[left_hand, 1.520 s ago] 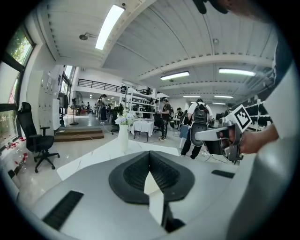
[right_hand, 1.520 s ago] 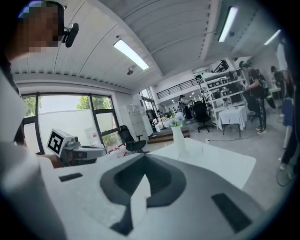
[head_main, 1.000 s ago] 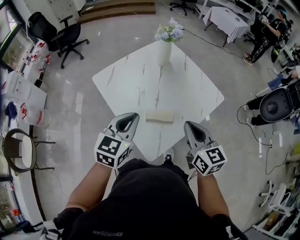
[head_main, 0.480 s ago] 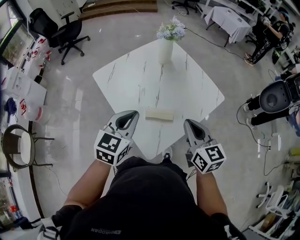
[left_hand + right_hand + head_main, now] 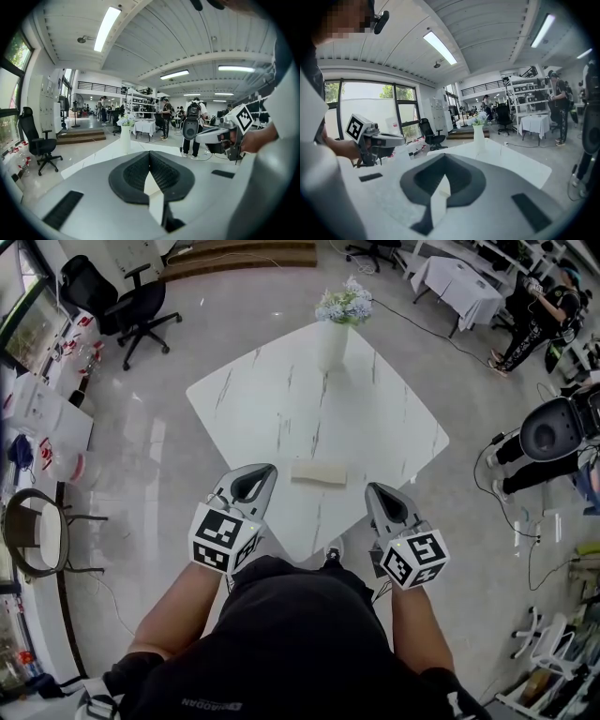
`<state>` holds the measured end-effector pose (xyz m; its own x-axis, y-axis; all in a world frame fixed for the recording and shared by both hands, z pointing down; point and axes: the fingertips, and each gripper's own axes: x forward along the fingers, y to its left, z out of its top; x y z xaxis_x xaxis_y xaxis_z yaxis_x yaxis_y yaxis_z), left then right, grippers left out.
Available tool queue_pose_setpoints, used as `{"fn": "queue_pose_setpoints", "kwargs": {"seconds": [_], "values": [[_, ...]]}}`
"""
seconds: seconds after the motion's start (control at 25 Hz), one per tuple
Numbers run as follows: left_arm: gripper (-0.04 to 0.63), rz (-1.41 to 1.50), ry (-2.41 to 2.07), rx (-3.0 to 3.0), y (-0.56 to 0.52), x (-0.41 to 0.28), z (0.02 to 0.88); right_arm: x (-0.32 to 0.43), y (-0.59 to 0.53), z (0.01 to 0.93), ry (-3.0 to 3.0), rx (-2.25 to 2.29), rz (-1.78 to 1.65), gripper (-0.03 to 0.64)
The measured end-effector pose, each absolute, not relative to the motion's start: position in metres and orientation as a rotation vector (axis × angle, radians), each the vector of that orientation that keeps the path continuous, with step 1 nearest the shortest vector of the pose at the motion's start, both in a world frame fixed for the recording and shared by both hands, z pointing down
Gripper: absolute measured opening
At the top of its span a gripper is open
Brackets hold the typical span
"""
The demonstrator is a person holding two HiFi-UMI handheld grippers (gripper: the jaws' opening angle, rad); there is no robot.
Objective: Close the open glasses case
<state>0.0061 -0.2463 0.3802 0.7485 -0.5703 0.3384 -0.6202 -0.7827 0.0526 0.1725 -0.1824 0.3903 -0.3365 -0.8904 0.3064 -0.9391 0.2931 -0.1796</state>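
Note:
The glasses case [image 5: 318, 472] is a flat cream rectangle on the white marble table [image 5: 281, 409], close to its near corner; I cannot tell how its lid stands. My left gripper [image 5: 269, 468] hovers just left of the case and my right gripper [image 5: 369, 487] just right of it, both apart from it. In the left gripper view the left gripper [image 5: 150, 153] has its jaws meeting at the tips with nothing between them. The right gripper [image 5: 444, 155] looks the same in its own view. The case is hidden in both gripper views.
A white vase [image 5: 330, 343] with pale flowers stands at the table's far corner. A black office chair [image 5: 122, 310] is at the far left and a round-seat chair [image 5: 37, 540] at the left. A person [image 5: 530, 306] and a black machine [image 5: 553, 451] are on the right.
Both grippers stay where they were beside the case; only the head view drifts slightly.

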Motion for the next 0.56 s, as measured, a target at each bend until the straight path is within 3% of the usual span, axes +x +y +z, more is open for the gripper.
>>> {"fn": "queue_pose_setpoints", "kwargs": {"seconds": [0.56], "values": [[0.003, 0.46, -0.947, 2.792, -0.2487, 0.0036, 0.3808, 0.1682, -0.1846, 0.3946, -2.382, 1.699, 0.479, 0.0]]}}
